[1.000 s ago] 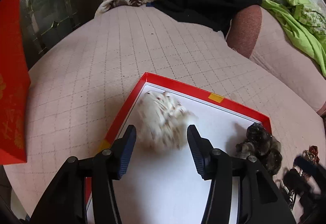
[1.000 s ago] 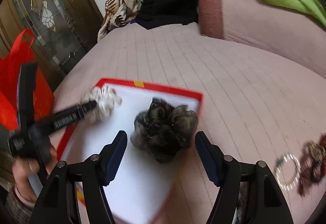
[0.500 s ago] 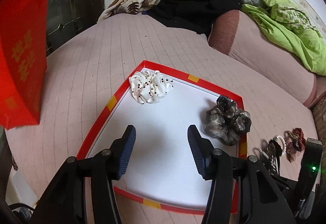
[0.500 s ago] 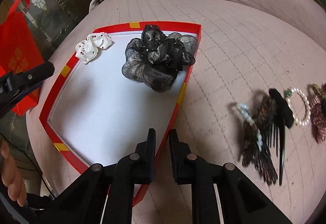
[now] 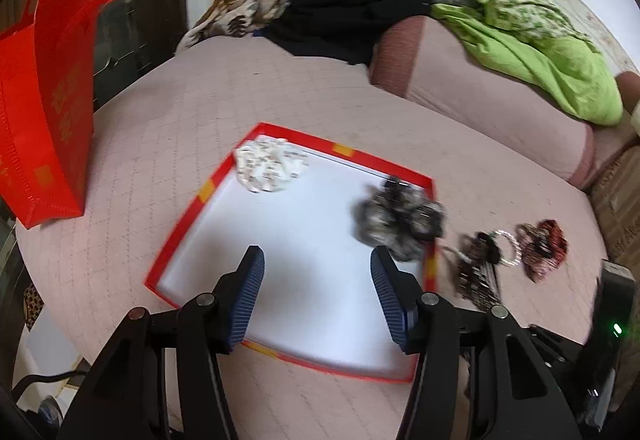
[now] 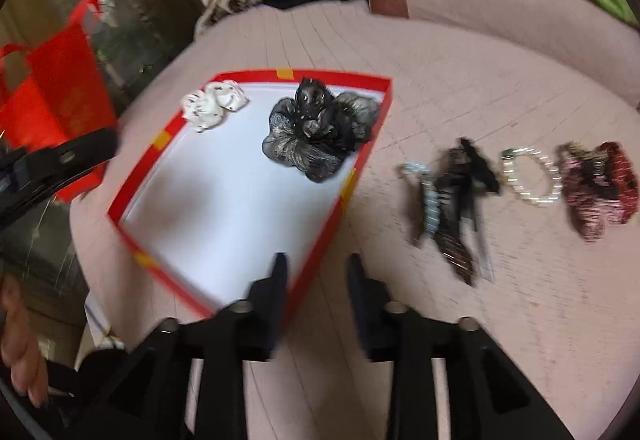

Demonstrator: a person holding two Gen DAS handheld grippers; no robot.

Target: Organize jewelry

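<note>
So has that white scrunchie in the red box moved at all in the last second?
No. The white scrunchie lies in the same far-left corner of the red box, by the same yellow tape mark, as half a second ago. Only the cameras drew back.

We hold the left hand-held gripper (image 5: 316,276) angled downward with its jaws parted wider than a moment ago and nothing between them, while our right hand-held gripper (image 6: 316,280), also tilted down, has just reopened its jaws partway, equally empty, our left hand (image 6: 18,344) gripping its handle.
</note>
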